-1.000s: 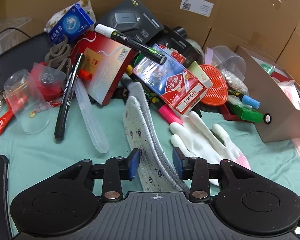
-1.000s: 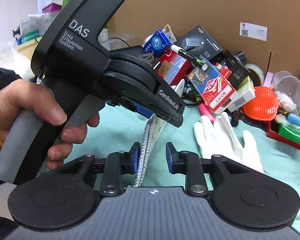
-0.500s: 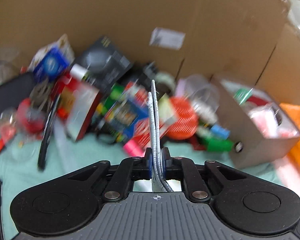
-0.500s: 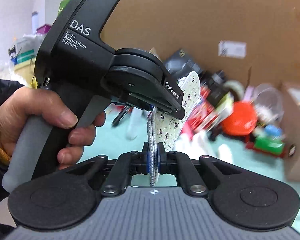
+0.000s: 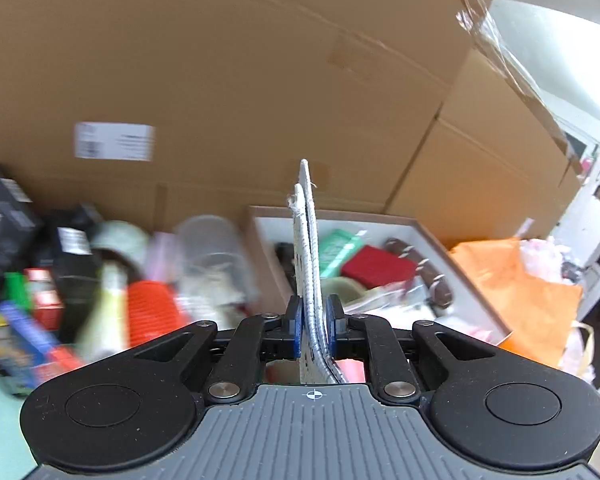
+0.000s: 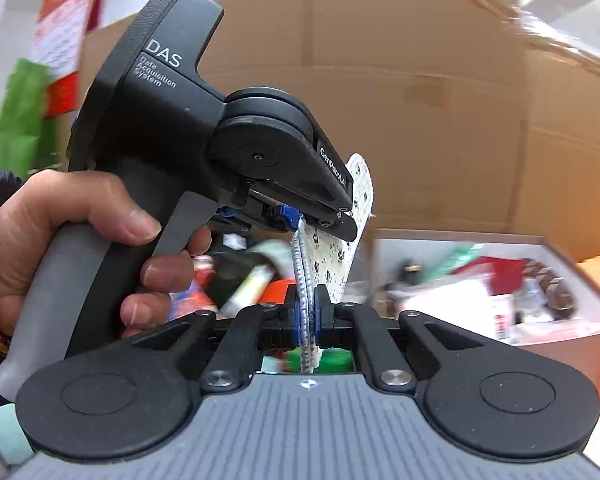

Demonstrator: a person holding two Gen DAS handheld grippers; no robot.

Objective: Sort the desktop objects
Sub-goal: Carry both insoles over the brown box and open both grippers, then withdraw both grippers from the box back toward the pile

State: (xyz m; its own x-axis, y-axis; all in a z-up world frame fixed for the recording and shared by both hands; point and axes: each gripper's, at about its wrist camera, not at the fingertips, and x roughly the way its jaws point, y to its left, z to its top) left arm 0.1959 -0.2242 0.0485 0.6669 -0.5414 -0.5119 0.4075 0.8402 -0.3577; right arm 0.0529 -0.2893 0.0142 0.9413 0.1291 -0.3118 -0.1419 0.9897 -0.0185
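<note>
Nearest, the left gripper pinches a pair of patterned insoles between its blue pads, the insoles standing edge-on and upright. The right gripper is clamped on the same insoles, just below the left one, which a hand holds by its grey grip. Beyond, a blurred heap of clutter lies to the left, and an open box of sorted items sits to the right. Cardboard cartons stand farthest back.

Motion blur smears the clutter left of the open box beyond recognition.
</note>
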